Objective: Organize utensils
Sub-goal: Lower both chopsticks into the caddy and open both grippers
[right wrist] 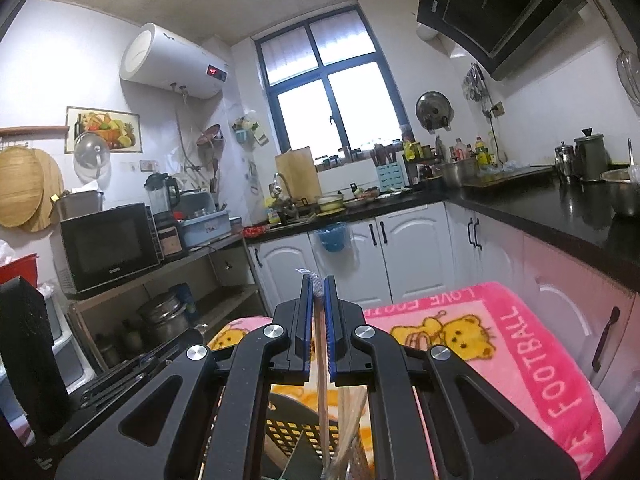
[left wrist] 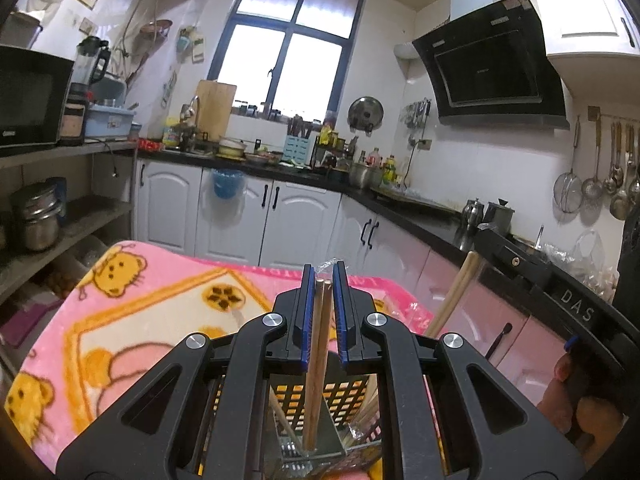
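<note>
My left gripper [left wrist: 323, 276] is shut on a pair of brown wooden chopsticks [left wrist: 318, 360] in a clear wrapper. They hang down into a black perforated utensil holder [left wrist: 344, 400] right below, which has other sticks in it. My right gripper [right wrist: 319, 284] is shut on a pale wrapped pair of chopsticks [right wrist: 322, 380], whose lower ends reach the same black holder [right wrist: 296, 428]. In the left wrist view the right gripper's black body [left wrist: 532, 276] sits at the right, with a pale wooden stick [left wrist: 452, 296] slanting beneath it and a hand [left wrist: 576, 412] behind.
The holder stands on a table covered by a pink bear-print blanket [left wrist: 140, 300] [right wrist: 520, 340]. White cabinets under a black counter [right wrist: 560, 216] run along the back and right. Open shelves with a microwave [right wrist: 108, 248] and steel pots stand at the left.
</note>
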Available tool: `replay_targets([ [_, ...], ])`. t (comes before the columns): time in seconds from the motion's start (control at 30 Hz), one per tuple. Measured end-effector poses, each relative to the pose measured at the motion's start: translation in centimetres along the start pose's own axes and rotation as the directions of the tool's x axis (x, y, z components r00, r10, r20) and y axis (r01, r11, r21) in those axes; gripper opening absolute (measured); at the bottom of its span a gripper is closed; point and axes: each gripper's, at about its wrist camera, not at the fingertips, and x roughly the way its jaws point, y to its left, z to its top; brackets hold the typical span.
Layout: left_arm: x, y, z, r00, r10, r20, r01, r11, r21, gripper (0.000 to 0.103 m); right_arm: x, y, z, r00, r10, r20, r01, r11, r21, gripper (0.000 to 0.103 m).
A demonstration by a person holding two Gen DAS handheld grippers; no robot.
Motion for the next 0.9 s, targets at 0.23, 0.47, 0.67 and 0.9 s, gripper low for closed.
replay_targets([
  [0.23,0.9,0.0,-0.8,0.999,-0.006,-0.041,0.006,1.0,-0.004,0.006,0.5,-0.4,-1.5,0.999,-0.01,-0.036,0.01,1.0,0.004,0.006],
  [0.47,1.2,-0.3,-1.6,0.997,-0.003,-0.076,0.003,1.0,0.003,0.006,0.8,-0.5,-2.7,0.998,-0.016,-0.066,0.016,1.0,-0.007,0.006],
  [0.67,1.0,0.0,-2.4,0.995,0.015,-0.099,-0.014,1.0,0.002,0.006,0.9,-1.2,-3.5,0.997,-0.027,-0.076,0.029,0.999,0.018,0.006],
  [0.9,0.5,0.4,-2.9,0.994,0.022,-0.107,-0.024,1.0,-0.011,0.006,0.6,-1.3,-4.3,0.996,-0.033,-0.088,0.036,0.999,0.023,0.006],
])
